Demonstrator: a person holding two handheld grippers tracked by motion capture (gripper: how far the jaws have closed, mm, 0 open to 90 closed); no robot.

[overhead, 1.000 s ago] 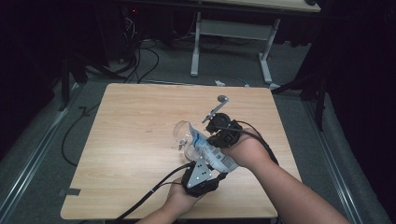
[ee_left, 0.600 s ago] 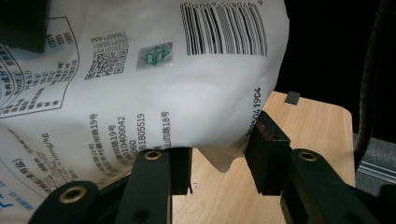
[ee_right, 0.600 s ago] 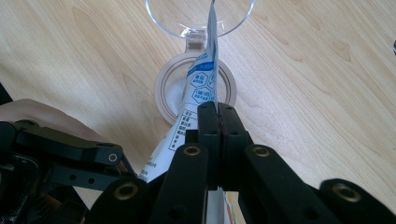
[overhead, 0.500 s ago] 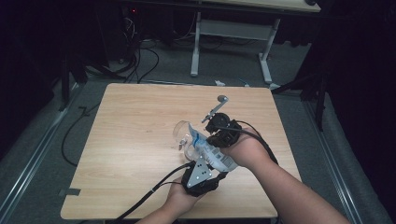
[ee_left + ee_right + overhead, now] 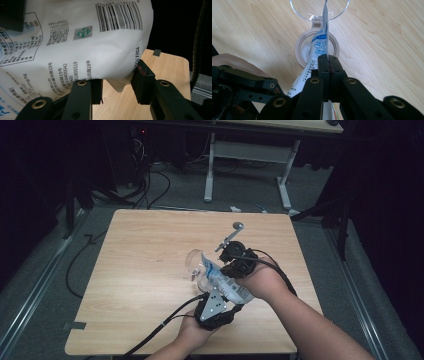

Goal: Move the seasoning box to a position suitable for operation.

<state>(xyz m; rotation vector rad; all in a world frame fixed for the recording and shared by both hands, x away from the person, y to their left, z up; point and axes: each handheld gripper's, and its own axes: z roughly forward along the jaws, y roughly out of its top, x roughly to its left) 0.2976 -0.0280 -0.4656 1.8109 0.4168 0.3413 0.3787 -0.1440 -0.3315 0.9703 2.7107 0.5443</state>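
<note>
Right gripper view: right gripper (image 5: pixel 328 58) pinches the bag (image 5: pixel 318 53) over the jar (image 5: pixel 300 51). Left gripper (image 5: pixel 116 87), open, cups the bag's bottom; next, probably tilt to pour.

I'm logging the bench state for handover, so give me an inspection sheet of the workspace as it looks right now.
Surface: light wooden table, bare apart from the work near its right middle.
Job's things: white printed pouch with barcode, held over a round open-topped container with a clear flip lid.
Clutter: nothing seen.
Grippers: right gripper shut on the pouch's edge; left gripper with jaws apart at the pouch's lower part, contact not clear.
Cables: black cable trailing from the left gripper off the near edge; more cables on the floor.
Surroundings: dark room, grey floor, white-legged table frame behind.
</note>
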